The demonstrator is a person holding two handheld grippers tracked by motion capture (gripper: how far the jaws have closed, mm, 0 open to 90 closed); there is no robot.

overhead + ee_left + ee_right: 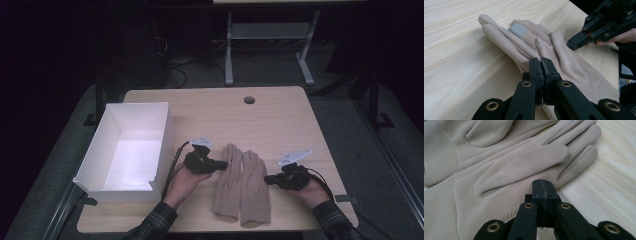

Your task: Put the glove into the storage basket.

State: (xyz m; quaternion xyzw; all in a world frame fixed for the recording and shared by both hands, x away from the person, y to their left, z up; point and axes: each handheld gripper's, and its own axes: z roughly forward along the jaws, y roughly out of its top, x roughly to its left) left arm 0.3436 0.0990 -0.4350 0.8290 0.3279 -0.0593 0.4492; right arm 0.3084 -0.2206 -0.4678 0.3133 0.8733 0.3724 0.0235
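Two beige gloves lie side by side, palms down and fingers pointing away from the person, near the front edge of a pale wooden surface (280, 107). The left glove (229, 182) and the right glove (254, 187) touch along their inner edges; in the left gripper view a grey patch (518, 30) marks one fingertip.

On either side of the pair, plaid-sleeved forearms come in from the bottom of the high view. The left hand (186, 181) holds the left gripper (224, 164) level, pointing sideways at the left glove, its tip at the glove's outer edge; its jaws are clenched together with nothing between them, as the left gripper view shows. The right hand (310, 190) holds the right gripper (266, 179) likewise level and pointing inward at the right glove, tip just at its outer edge by the thumb; its jaws are also pressed together, empty, hovering close over the ribbed fabric.

Farther left, a white open-topped box (167, 137) stands on the surface beside the left hand, nothing inside it. Toward the far edge, a round grommet (249, 100) sits in the surface.
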